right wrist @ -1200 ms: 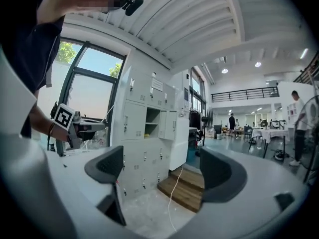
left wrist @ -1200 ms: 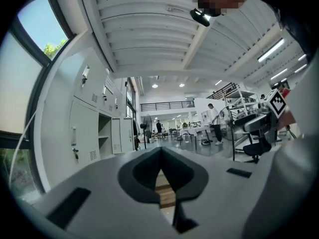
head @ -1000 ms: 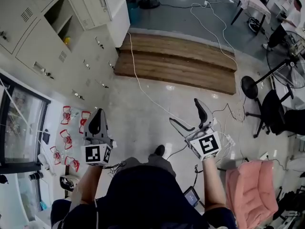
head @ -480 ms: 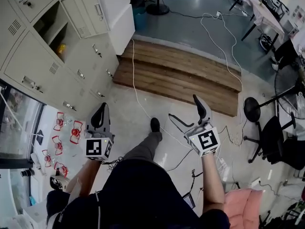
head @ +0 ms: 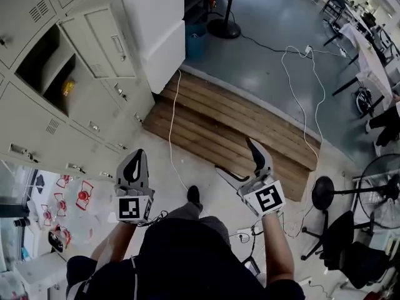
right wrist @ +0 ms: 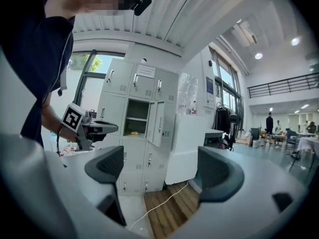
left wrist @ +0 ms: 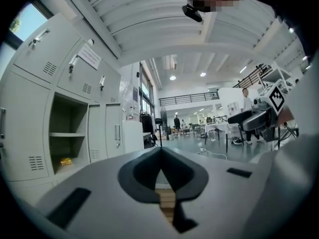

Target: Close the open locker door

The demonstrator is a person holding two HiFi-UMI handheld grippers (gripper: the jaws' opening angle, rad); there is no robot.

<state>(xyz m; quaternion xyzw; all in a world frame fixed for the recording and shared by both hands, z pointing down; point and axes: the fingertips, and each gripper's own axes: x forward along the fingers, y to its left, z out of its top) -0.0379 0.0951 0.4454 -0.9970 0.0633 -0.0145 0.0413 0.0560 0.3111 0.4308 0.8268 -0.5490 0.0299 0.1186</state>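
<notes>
A wooden platform (head: 244, 127) is lying on the pale floor (head: 187, 161), with a white cable (head: 170, 114) crossing its left end. At far left the locker door (head: 103, 39) is standing open beside its compartment (head: 40, 67), which is holding a yellow item (head: 67, 87). The left gripper (head: 134, 161) is hovering with jaws together and the right gripper (head: 241, 165) with jaws apart. Both are empty and well apart from the door.

One left gripper (head: 135, 155), one right gripper (head: 234, 155), one open locker door (head: 100, 39), one wooden platform (head: 237, 127).

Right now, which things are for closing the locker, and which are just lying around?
For the job: locker door, left claw, right claw.
Just lying about: cable, wooden step, fan, chair.
</notes>
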